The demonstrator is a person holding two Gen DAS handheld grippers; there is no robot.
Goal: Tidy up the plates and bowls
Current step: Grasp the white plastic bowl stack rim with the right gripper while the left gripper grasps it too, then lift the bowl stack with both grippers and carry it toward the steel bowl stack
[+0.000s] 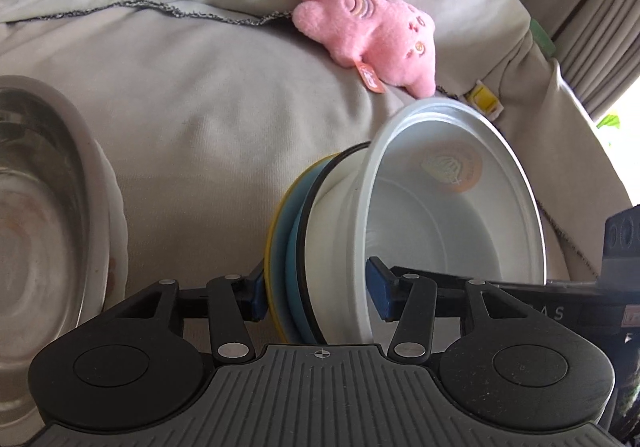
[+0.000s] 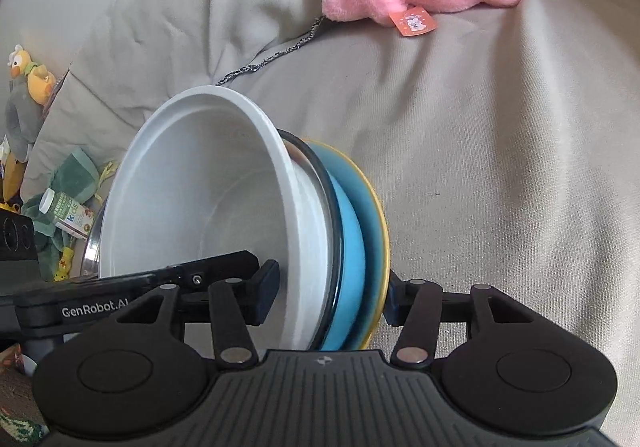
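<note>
Stack [image 1: 304, 247] of white bowl [image 1: 440, 207], steel plate, blue and yellow plates, tilted on the bed [image 1: 200, 119].
Left gripper [image 1: 318, 293]: fingers wide, straddling the stack, apparently clear.
Right gripper [image 2: 330, 295]: fingers span the same stack; grip uncertain.
Judgement: stiff, slippery, likely to slide apart; clamp rims together.

Black left gripper [image 1: 320, 289], blue pads, silver rivets, ribbed grey base
</note>
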